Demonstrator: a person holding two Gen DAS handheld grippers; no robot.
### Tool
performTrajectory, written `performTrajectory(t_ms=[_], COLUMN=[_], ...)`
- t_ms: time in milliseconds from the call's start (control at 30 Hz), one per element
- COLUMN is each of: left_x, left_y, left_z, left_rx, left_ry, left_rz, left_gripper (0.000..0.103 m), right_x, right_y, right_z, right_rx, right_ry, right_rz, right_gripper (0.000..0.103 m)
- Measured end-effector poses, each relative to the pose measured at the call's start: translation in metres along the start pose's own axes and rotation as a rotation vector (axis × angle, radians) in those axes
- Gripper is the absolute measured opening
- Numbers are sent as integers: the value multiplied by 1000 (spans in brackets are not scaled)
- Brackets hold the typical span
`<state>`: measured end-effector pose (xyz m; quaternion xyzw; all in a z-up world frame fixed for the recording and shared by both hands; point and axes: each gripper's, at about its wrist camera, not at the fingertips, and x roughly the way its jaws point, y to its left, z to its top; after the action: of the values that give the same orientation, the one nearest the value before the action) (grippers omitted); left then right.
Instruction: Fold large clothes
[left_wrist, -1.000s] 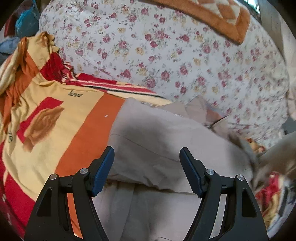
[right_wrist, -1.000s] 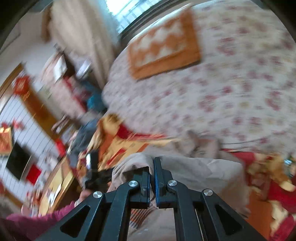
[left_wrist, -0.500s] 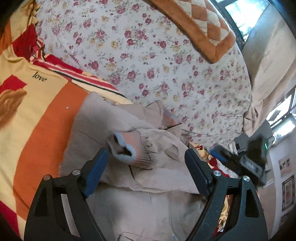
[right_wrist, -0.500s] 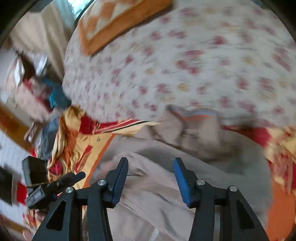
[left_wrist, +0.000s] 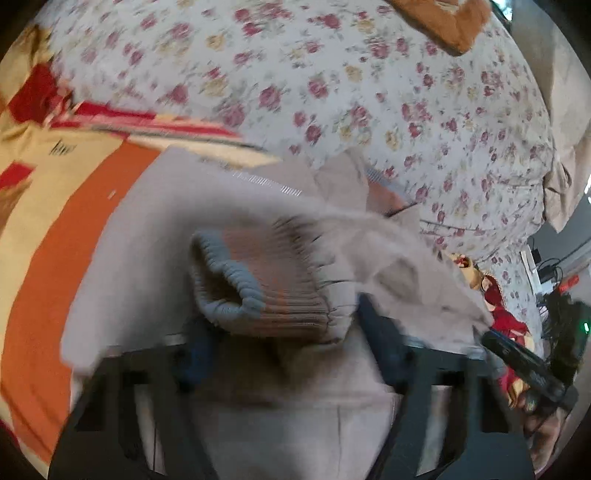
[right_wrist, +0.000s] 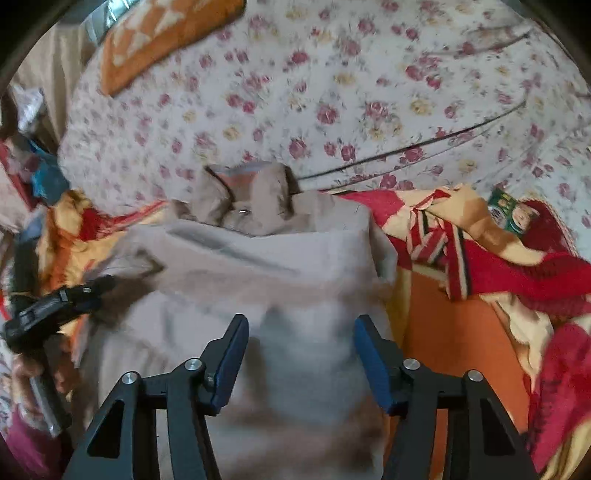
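A beige jacket (right_wrist: 288, 266) lies on a bed blanket, collar (right_wrist: 243, 195) at the far end. One sleeve is folded across its front, and its ribbed brown cuff with a grey edge (left_wrist: 258, 284) lies in the middle. My left gripper (left_wrist: 284, 332) is low over that cuff. Its blurred jaws are closing with the cuff between them, and no firm pinch shows. My right gripper (right_wrist: 302, 325) hovers over the jacket's body. Its jaws are opening, with nothing between the blue pads (right_wrist: 232, 354). Each gripper also appears in the other's view: the left gripper (right_wrist: 55, 302) and the right gripper (left_wrist: 524, 365).
The jacket rests on an orange, yellow and red blanket (left_wrist: 85, 206), bunched up at the right (right_wrist: 498, 258). Behind it bulges a floral quilt (left_wrist: 369, 92) with an orange cushion (right_wrist: 155, 33) on top. A hand (right_wrist: 26, 373) holds the left gripper.
The sleeve now lies across the jacket with its cuff showing. My left gripper dropped toward the cuff and its jaws narrowed. My right gripper went from shut to open and sank over the jacket.
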<state>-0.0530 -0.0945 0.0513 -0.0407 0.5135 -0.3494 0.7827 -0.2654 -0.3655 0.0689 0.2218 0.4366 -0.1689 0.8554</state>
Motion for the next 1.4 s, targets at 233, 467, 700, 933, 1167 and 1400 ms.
performTrajectory(t_ms=[233, 467, 700, 933, 1167, 1400], left_x=[-4, -3, -32, -70, -13, -22], left_y=[13, 22, 5, 12, 44, 32], left_z=[26, 25, 32, 44, 27, 28], left_rx=[-23, -80, -77, -104, -197, -161], left_ry=[-16, 6, -56, -120, 105, 60], left_rz=[-29, -27, -107, -194, 1, -15], left_gripper=[31, 31, 24, 23, 23, 23], right_x=[60, -8, -28, -51, -31, -68], right_y=[-31, -54, -25, -39, -28, -60], right_z=[65, 40, -31, -43, -84, -41], right_rx=[161, 212, -23, 17, -15, 185], right_ry=[-76, -74, -16, -101, 170, -80], right_rz=[-2, 118, 16, -155, -25, 1], right_gripper=[54, 68, 81, 12, 12, 54])
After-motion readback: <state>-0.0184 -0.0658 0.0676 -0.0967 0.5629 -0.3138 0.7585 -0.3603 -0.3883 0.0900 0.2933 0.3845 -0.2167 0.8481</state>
